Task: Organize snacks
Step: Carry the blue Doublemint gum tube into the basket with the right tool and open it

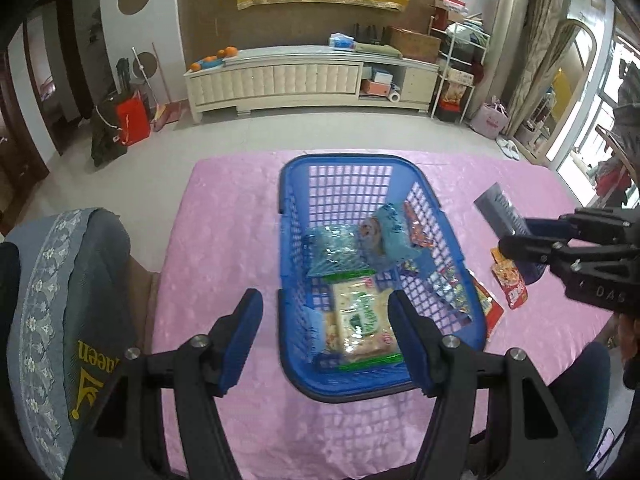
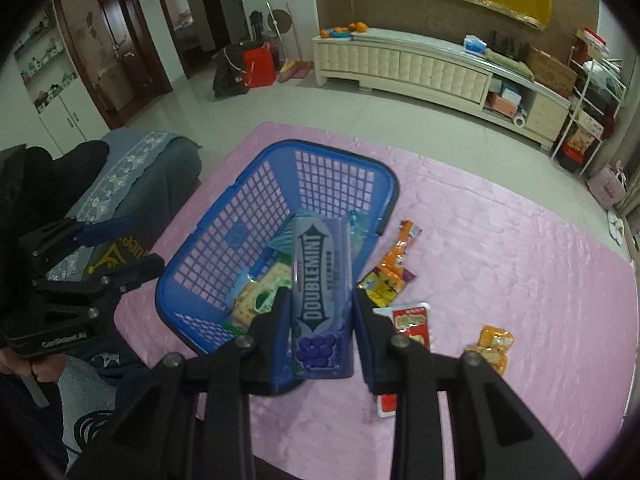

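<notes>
A blue mesh basket (image 1: 340,162) stands on the pink tablecloth (image 1: 224,220). Inside lie a cracker pack (image 1: 360,320) and several blue and foil snack bags (image 1: 336,252). My left gripper (image 1: 326,314) hangs open above the basket's near end, with nothing between its fingers. My right gripper (image 2: 320,300) is shut on a purple Doublemint gum pack (image 2: 322,280), held over the basket's (image 2: 240,184) right near corner. In the left wrist view the right gripper (image 1: 516,236) and the gum pack (image 1: 498,208) show to the right of the basket. The left gripper (image 2: 132,244) shows at the left edge of the right wrist view.
Loose snacks lie on the cloth right of the basket: an orange packet (image 2: 400,256), a yellow one (image 2: 384,288), a red one (image 2: 412,320) and an orange-yellow one (image 2: 494,344). A chair with a grey cover (image 1: 68,280) stands left of the table.
</notes>
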Motion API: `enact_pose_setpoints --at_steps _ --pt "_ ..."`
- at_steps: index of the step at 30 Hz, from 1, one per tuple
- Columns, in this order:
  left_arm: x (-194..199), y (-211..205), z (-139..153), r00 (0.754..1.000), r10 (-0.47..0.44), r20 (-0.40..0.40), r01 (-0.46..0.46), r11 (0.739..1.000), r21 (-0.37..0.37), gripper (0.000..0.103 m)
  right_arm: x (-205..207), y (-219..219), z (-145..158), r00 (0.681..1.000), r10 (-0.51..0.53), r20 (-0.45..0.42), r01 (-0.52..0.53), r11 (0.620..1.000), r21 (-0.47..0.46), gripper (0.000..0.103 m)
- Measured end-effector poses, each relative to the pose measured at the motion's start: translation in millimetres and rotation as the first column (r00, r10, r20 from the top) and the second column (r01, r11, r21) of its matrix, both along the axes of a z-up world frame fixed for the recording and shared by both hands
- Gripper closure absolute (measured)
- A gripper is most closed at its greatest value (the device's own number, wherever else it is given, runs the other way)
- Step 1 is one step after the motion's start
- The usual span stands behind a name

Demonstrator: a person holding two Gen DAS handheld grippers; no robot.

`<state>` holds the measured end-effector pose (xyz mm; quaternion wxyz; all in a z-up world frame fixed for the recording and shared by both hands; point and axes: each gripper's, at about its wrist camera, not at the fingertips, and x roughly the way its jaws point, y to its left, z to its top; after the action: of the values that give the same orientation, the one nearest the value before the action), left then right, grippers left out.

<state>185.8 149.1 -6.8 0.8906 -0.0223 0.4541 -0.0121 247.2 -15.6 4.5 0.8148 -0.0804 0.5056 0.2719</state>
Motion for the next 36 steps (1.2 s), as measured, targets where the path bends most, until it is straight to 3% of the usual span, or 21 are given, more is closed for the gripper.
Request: enact_pose_setpoints --at_steps 13,21,30,32,34,36 --pt "16.3 49.6 -28.5 0.999 0.026 -0.027 -0.028 0.998 -0.049 0.038 20.3 82.2 -55.5 0.987 0.033 -0.160 -0.036 0.999 -0.020 0.068" --pt "21.9 80.3 -50.0 0.995 0.085 -0.052 -0.090 0.991 -0.098 0.038 30.5 105.1 -94.6 0.967 -0.010 -0.253 0.002 1.000 -0.031 0.068" --pt "21.3 89.4 -57.7 0.990 0.115 -0.076 -0.123 0.987 -0.104 0.038 36.0 115.1 -107.3 0.953 -0.049 -0.298 0.050 0.999 -0.003 0.068" --pt "18.0 88.0 -54.5 0.990 0.118 -0.073 -0.124 0.988 -0.094 0.038 34.6 116.6 -105.1 0.953 -0.040 -0.301 0.040 0.999 -0.006 0.061" --pt "14.9 85.5 -53.2 0.990 0.121 -0.078 -0.127 0.988 -0.085 0.038 33.1 117.5 -100.0 0.959 -0.034 -0.282 0.029 0.999 -0.020 0.040" --pt "11.1 79.7 -50.1 0.990 0.115 -0.078 -0.121 0.990 -0.074 0.038 29.0 114.2 -89.6 0.967 -0.022 -0.252 0.019 1.000 -0.015 0.036"
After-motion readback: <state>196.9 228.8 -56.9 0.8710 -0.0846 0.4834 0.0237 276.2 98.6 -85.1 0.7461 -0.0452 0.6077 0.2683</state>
